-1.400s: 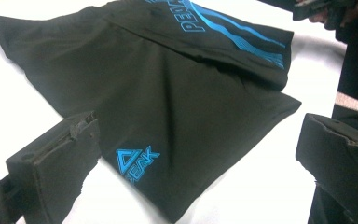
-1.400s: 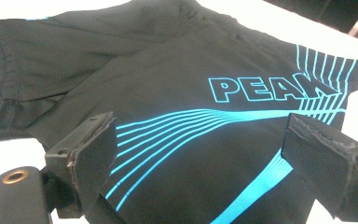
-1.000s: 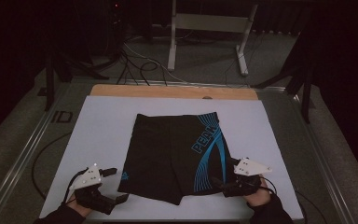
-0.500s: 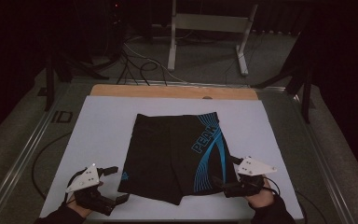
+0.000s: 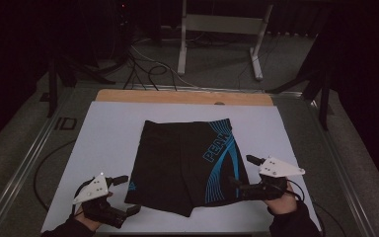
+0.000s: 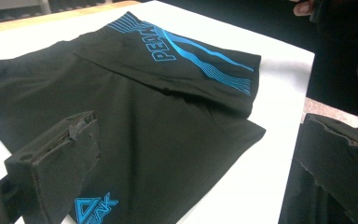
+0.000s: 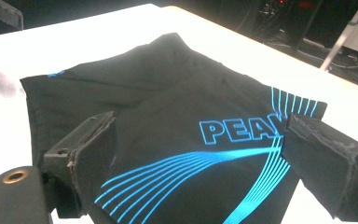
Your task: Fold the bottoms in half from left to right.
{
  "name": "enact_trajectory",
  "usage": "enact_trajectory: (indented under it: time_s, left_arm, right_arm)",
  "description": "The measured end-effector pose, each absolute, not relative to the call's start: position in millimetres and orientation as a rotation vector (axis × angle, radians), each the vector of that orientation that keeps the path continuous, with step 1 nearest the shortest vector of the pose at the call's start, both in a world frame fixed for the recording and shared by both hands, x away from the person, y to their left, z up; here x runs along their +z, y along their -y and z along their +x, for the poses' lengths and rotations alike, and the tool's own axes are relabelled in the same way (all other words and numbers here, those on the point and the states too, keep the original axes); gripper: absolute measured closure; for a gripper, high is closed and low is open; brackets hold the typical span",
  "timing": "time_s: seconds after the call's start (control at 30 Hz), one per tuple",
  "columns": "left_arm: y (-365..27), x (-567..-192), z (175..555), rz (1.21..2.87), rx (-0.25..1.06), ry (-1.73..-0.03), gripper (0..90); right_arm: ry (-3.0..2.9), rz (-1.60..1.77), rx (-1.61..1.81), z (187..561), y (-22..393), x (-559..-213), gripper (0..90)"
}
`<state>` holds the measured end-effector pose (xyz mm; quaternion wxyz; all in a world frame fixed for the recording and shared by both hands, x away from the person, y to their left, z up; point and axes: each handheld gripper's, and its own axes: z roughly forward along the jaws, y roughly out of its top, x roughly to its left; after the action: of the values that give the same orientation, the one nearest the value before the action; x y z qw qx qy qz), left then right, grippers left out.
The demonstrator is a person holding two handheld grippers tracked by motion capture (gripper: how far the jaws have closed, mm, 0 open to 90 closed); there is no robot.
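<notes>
From the high view, a pair of black shorts [image 5: 187,165] with blue stripes and lettering lies flat near the middle of a white counter [image 5: 108,133], already doubled over once. The left claw [image 5: 123,195] sits at the near left corner of the shorts, its jaws spread apart, one above and one below the hem's edge, holding nothing. The right claw [image 5: 242,175] sits at the near right edge of the shorts, jaws likewise parted.

In the left gripper view, the shorts [image 6: 168,107] spread out ahead between two wide-apart black jaws. A small blue logo lies close to the left jaw, and a folded layer with blue lettering rests on top farther off.

In the right gripper view, the shorts [image 7: 168,121] lie between two parted jaws, with the blue stripes running just ahead of them.

The step in hand appears to be lining up both claws on the near hem for another fold. The next move likely calls for closing each claw on the fabric edge, then lifting both together.
</notes>
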<state>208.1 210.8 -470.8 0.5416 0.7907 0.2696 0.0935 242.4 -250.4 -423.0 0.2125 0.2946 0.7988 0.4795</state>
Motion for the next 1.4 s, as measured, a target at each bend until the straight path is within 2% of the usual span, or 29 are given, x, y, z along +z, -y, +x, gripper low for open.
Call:
enact_trajectory:
  time_s: [0.33,0.73,1.03,1.4]
  left_arm:
    - [-209,-466,209,1.887,0.295,-0.712,0.0]
    - [-210,-463,213,1.901,0.381,-0.836,0.0]
    - [-210,-465,215,1.909,0.384,-0.858,0.0]
    - [-210,-470,218,1.927,0.353,-0.865,0.0]
  right_arm:
    - [-2.203,0.757,1.333,261,240,-397,11.1]
    - [-2.189,0.701,1.358,300,211,-378,11.1]
    - [-2.203,0.672,1.368,330,186,-370,11.1]
    - [-2.237,0.647,1.4,360,150,-376,11.1]
